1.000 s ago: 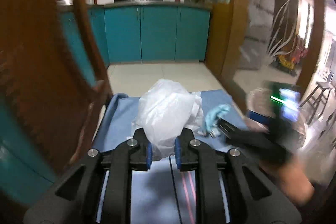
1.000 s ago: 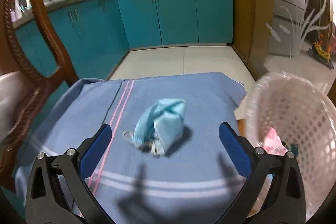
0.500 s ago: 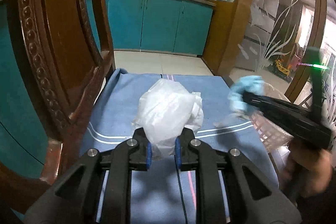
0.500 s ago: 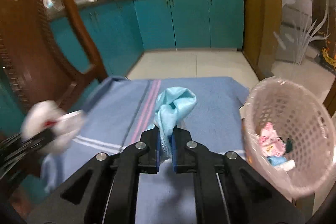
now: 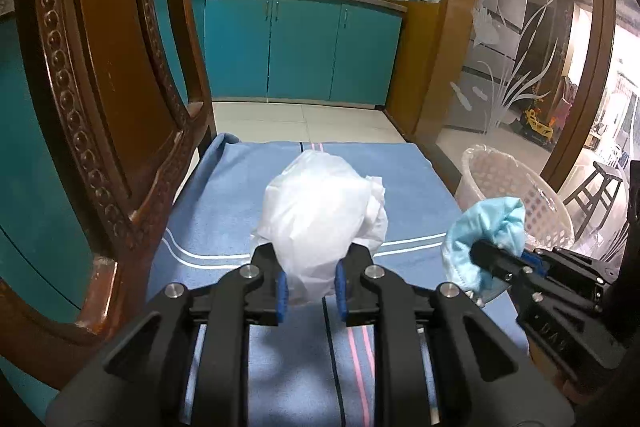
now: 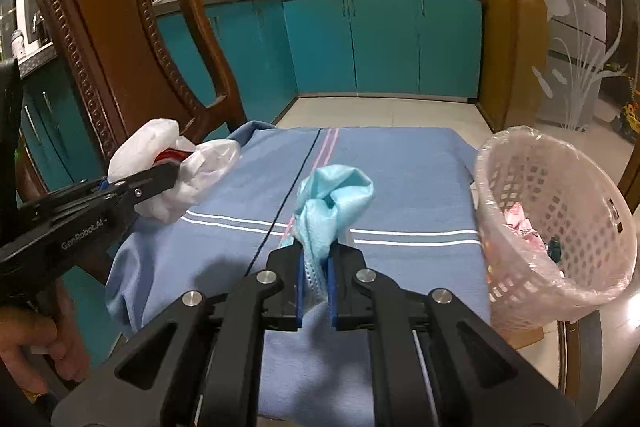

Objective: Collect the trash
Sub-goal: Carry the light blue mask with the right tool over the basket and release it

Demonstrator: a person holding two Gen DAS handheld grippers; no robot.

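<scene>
My left gripper (image 5: 309, 277) is shut on a crumpled white plastic bag (image 5: 320, 219) and holds it above the blue cloth; the bag also shows at the left of the right wrist view (image 6: 176, 175). My right gripper (image 6: 315, 281) is shut on a light blue face mask (image 6: 332, 203), held above the cloth left of the pink basket (image 6: 560, 227). In the left wrist view the mask (image 5: 484, 227) hangs at the right, in front of the basket (image 5: 516, 195). The basket holds some pink wrappers.
The blue striped cloth (image 6: 400, 187) covers the table. A carved wooden chair (image 5: 112, 107) stands close on the left, also in the right wrist view (image 6: 120, 39). Teal kitchen cabinets (image 6: 384, 47) and tiled floor lie beyond.
My right gripper closed on the face mask and lifted it off the cloth. My left gripper kept hold of the white bag and steadied above the cloth.
</scene>
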